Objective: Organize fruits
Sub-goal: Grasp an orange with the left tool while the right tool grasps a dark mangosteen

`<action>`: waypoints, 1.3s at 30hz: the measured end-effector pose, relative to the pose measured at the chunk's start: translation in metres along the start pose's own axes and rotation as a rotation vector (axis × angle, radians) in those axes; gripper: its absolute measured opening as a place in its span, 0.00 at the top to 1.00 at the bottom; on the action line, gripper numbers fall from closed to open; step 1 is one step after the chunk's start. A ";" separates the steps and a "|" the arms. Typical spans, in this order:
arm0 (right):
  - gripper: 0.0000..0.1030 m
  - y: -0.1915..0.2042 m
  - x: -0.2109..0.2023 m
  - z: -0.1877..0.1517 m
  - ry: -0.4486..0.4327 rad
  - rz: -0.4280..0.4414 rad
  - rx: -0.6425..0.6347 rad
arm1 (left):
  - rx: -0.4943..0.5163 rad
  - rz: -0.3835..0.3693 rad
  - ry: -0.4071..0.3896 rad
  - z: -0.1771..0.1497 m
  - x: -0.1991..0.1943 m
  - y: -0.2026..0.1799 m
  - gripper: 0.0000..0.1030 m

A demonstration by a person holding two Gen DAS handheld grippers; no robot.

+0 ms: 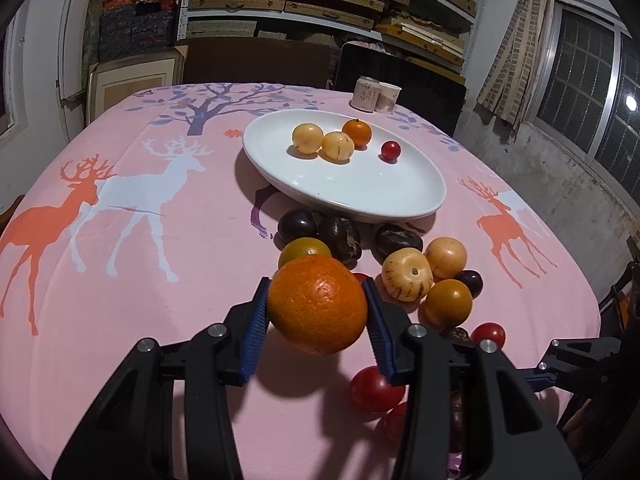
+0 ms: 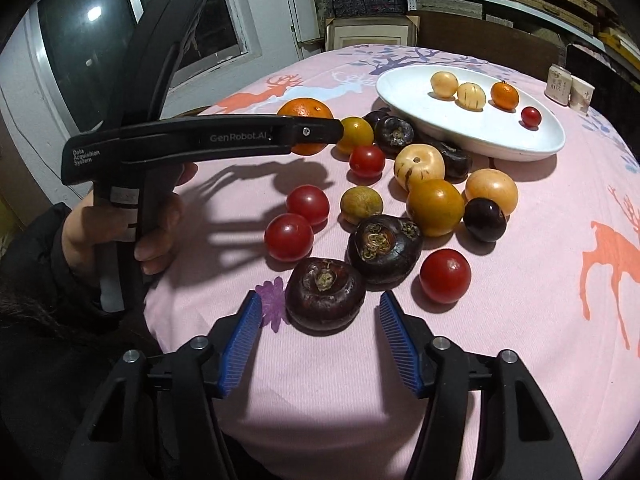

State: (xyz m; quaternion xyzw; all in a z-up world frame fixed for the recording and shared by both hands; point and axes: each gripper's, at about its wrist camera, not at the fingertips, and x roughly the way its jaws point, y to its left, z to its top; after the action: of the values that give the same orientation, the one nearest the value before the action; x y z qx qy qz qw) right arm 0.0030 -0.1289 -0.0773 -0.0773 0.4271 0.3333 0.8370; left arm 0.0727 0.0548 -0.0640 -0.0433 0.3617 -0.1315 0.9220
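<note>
Blue ribbed pads of the left tongs (image 1: 317,312) are clamped on a big orange (image 1: 317,304), one pad on each flank so the round fruit cannot roll out, and it hangs clear of the pink cloth with its shadow beneath. That lift, I judge, is the carry toward the white plate (image 1: 420,204) near the far edge of the worktop (image 1: 160,320), where two pale yellow fruits, a small orange (image 1: 357,132) and one red tomato already lie in a loose row; the plate looks like the sorting place. Between plate and near edge, the unsorted heap remains on the cloth: dark water chestnuts, yellow-orange fruits, pale speckled ones, and red tomatoes. Right tongs (image 2: 320,338) stand spread wide, gripping nothing, with their pads to either side of the nearest dark chestnut (image 2: 325,300) but not touching it, probably lined up to take it next. Its flattened, lumpy shape may sit steadier between the pads than the smooth tomatoes beside it. Two small paper cups (image 1: 376,96) stand by the far edge, beyond the plate.
</note>
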 end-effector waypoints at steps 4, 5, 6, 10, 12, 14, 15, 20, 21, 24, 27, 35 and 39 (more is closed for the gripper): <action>0.49 0.000 0.004 0.000 0.011 -0.013 0.002 | -0.001 -0.002 -0.001 0.000 0.000 0.000 0.57; 0.52 0.001 0.005 0.000 0.014 -0.015 0.003 | 0.000 -0.003 0.002 0.000 0.000 0.000 0.57; 0.54 0.001 0.006 0.000 0.015 -0.020 0.001 | 0.002 -0.001 0.004 0.000 0.000 0.000 0.57; 0.58 0.000 0.007 0.000 0.013 -0.033 0.006 | 0.002 0.000 0.009 0.000 0.001 0.000 0.57; 0.58 0.001 0.007 0.001 0.012 -0.035 0.007 | 0.003 0.001 0.011 -0.001 0.001 0.000 0.57; 0.58 0.002 0.008 0.001 0.011 -0.040 0.006 | 0.005 0.001 0.014 -0.001 0.002 0.000 0.57; 0.57 0.002 0.008 0.001 0.010 -0.043 0.004 | 0.006 0.000 0.016 -0.001 0.002 -0.001 0.57; 0.59 0.004 0.009 0.000 0.002 -0.056 0.003 | 0.006 0.001 0.020 -0.001 0.003 -0.001 0.57; 0.59 0.004 0.008 0.000 0.000 -0.054 0.008 | 0.006 0.000 0.020 -0.001 0.003 -0.001 0.57; 0.59 0.002 0.004 -0.001 -0.011 -0.050 0.018 | 0.004 0.001 0.019 -0.001 0.003 0.000 0.57; 0.59 0.000 -0.001 -0.002 -0.026 -0.042 0.024 | 0.004 0.001 0.020 -0.002 0.004 0.000 0.57; 0.59 -0.007 -0.009 -0.003 -0.045 -0.030 0.044 | 0.005 0.002 0.017 -0.002 0.003 0.000 0.57; 0.59 -0.015 -0.016 -0.003 -0.059 -0.030 0.068 | 0.019 0.009 0.017 -0.002 0.002 -0.001 0.57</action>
State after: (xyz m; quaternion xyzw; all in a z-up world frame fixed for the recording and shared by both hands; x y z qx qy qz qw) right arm 0.0036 -0.1490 -0.0694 -0.0453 0.4119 0.3082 0.8563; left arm 0.0722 0.0532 -0.0668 -0.0319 0.3683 -0.1310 0.9199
